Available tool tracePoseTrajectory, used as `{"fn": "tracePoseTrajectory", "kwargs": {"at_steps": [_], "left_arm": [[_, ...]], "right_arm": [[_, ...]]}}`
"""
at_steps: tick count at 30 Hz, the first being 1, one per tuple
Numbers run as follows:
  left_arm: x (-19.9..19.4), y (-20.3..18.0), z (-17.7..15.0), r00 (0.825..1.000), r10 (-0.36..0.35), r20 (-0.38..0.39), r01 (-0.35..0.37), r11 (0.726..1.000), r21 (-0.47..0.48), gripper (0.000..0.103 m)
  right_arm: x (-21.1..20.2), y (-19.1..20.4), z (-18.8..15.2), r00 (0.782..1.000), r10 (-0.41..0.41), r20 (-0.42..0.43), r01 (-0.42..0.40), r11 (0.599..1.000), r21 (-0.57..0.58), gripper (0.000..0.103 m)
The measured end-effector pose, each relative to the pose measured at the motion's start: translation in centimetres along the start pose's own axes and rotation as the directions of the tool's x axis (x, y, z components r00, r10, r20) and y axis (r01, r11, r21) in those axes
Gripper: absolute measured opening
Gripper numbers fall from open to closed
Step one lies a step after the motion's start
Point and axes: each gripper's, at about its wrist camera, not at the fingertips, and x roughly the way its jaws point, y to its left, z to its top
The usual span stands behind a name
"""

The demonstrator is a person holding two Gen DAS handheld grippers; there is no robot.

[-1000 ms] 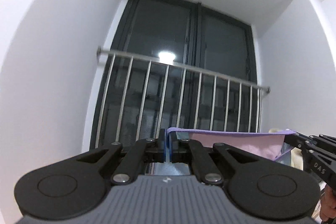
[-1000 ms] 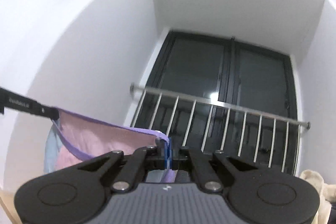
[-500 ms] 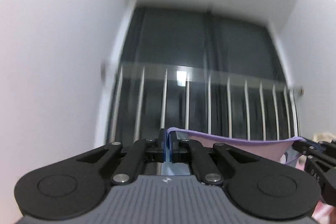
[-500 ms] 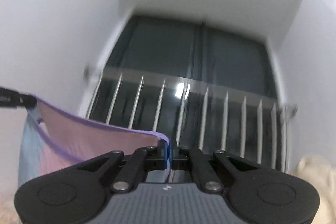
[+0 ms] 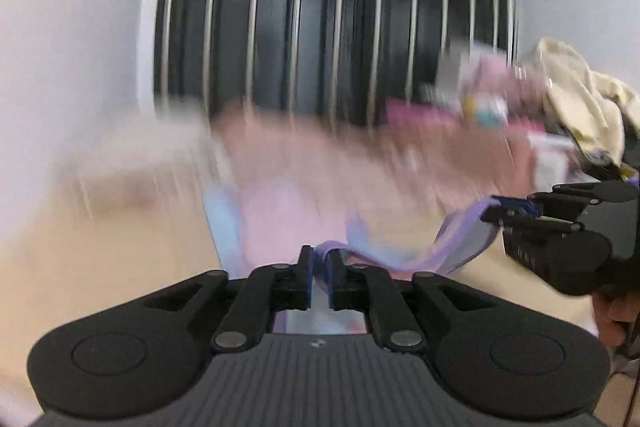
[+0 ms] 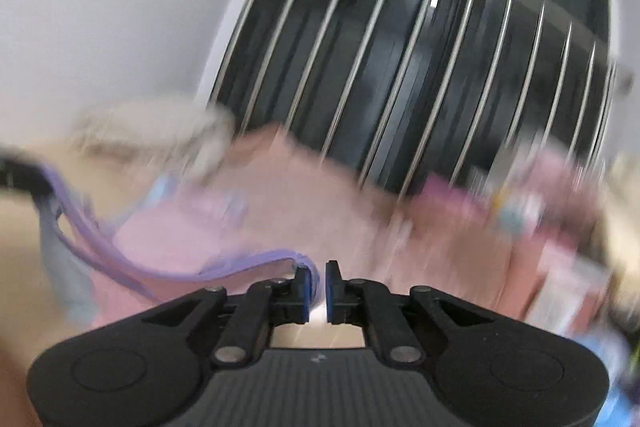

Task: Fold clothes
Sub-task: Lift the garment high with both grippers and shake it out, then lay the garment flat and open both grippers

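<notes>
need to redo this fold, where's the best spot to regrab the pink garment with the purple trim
Take the pink garment by its purple trim, near the corners. The band lies raised and looped toward both grippers, so come in low from the near side, the left gripper and right gripper apart.

Garment (image 5: pixel 280 211) pink, lilac trim, pale-blue panel; gripper pads (image 6: pixel 305 287) blue; railing (image 6: pixel 400 47) silver.

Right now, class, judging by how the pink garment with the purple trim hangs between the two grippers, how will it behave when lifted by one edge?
The pink garment is probably floppy: its purple trim sags in a curve. Likely light, since thin edges bunch between narrow jaws. It may slip free, as those jaws have just been opening.
</notes>
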Motion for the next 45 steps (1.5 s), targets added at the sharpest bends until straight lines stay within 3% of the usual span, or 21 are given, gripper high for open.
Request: {"fn": "tracePoseTrajectory", "kwargs": {"at_steps": [2, 4, 7, 9, 13, 17, 21, 22, 24, 25, 26, 30, 31, 32, 34, 36, 37, 39, 41, 42, 45], "left_arm": [[-1.0, 2.3, -1.5, 0.991, -0.092, -0.092, 0.080, 0.988, -0.130, 0.034], [-2.0, 4.3, -1.0, 0.991, -0.095, -0.093, 0.077, 0.980, -0.183, 0.035], [-1.9, 7.0, 1.9, 0.998, 0.050, -0.048, -0.059, 0.980, -0.189, 0.045], [0.4, 8.3, 3.9, 0.989, 0.134, -0.062, -0.143, 0.972, -0.188, 0.047], [7.5, 9.0, 8.2, 0.960, 0.259, -0.107, -0.274, 0.948, -0.163, 0.047], [13.8, 9.6, 11.0, 0.929, 0.347, -0.128, -0.362, 0.923, -0.129, 0.051], [21.1, 10.4, 12.9, 0.901, 0.364, -0.234, -0.397, 0.911, -0.113, 0.051], [22.4, 10.7, 13.1, 0.894, 0.372, -0.250, -0.411, 0.903, -0.124, 0.050], [24.3, 11.1, 13.0, 0.883, 0.386, -0.266, -0.431, 0.891, -0.139, 0.038], [24.8, 11.4, 12.9, 0.879, 0.387, -0.277, -0.436, 0.889, -0.140, 0.015], [25.2, 11.6, 12.7, 0.876, 0.387, -0.287, -0.439, 0.887, -0.143, 0.001], [21.5, 12.2, 10.8, 0.879, 0.415, -0.233, -0.458, 0.871, -0.176, 0.000], [19.7, 12.3, 10.3, 0.875, 0.440, -0.201, -0.474, 0.863, -0.174, 0.000], [17.8, 12.4, 9.7, 0.866, 0.472, -0.166, -0.496, 0.852, -0.168, 0.000], [13.1, 12.8, 8.0, 0.820, 0.567, -0.075, -0.571, 0.807, -0.149, 0.000], [9.1, 13.8, 6.6, 0.794, 0.605, -0.056, -0.604, 0.776, -0.183, 0.000], [7.3, 14.6, 6.1, 0.801, 0.595, -0.066, -0.594, 0.775, -0.216, 0.000], [5.9, 16.0, 6.1, 0.845, 0.517, -0.134, -0.534, 0.807, -0.253, 0.005], [6.8, 16.3, 6.7, 0.893, 0.419, -0.166, -0.450, 0.851, -0.272, 0.038], [7.5, 16.3, 7.2, 0.909, 0.381, -0.169, -0.415, 0.864, -0.283, 0.043], [12.3, 15.0, 9.1, 0.925, 0.326, -0.193, -0.371, 0.885, -0.282, 0.043]], "right_arm": [[-1.8, -0.5, -1.5, 0.999, 0.040, -0.009, -0.040, 0.998, 0.045, 0.034], [-3.1, -1.1, -1.3, 0.996, 0.085, 0.020, -0.086, 0.992, 0.090, 0.044], [-3.6, 0.4, -1.1, 0.976, 0.213, 0.041, -0.216, 0.965, 0.149, 0.044], [-1.9, 3.3, -0.6, 0.954, 0.297, 0.033, -0.299, 0.949, 0.098, 0.041], [1.8, 7.7, 0.4, 0.976, 0.213, -0.039, -0.212, 0.977, 0.027, 0.033], [3.5, 6.4, -0.4, 0.958, 0.261, -0.115, -0.247, 0.961, 0.125, 0.025], [4.1, 4.1, -2.0, 0.952, 0.255, -0.168, -0.223, 0.957, 0.185, 0.024], [4.1, 3.4, -2.3, 0.951, 0.254, -0.178, -0.217, 0.955, 0.203, 0.024], [4.4, 2.1, -2.6, 0.951, 0.242, -0.191, -0.200, 0.956, 0.216, 0.024], [4.5, 1.7, -2.7, 0.952, 0.237, -0.192, -0.196, 0.958, 0.210, 0.025], [4.4, 1.1, -2.8, 0.952, 0.238, -0.194, -0.197, 0.958, 0.209, 0.025], [4.7, -0.9, -2.9, 0.949, 0.226, -0.221, -0.183, 0.963, 0.199, 0.031], [5.0, -1.5, -2.9, 0.948, 0.220, -0.229, -0.176, 0.964, 0.197, 0.038], [5.4, -2.1, -3.0, 0.948, 0.215, -0.234, -0.170, 0.965, 0.199, 0.042], [5.6, -3.1, -3.1, 0.945, 0.219, -0.241, -0.172, 0.964, 0.202, 0.042], [5.7, -3.7, -3.1, 0.939, 0.239, -0.246, -0.194, 0.962, 0.192, 0.042], [5.9, -4.0, -3.1, 0.934, 0.257, -0.247, -0.215, 0.959, 0.187, 0.042], [6.4, -4.5, -2.9, 0.922, 0.292, -0.254, -0.252, 0.951, 0.179, 0.042], [7.0, -4.9, -2.5, 0.908, 0.323, -0.269, -0.284, 0.943, 0.173, 0.044], [7.2, -5.0, -2.4, 0.904, 0.325, -0.278, -0.286, 0.943, 0.172, 0.044], [7.3, -4.9, -2.2, 0.903, 0.321, -0.287, -0.282, 0.944, 0.169, 0.044]]}}
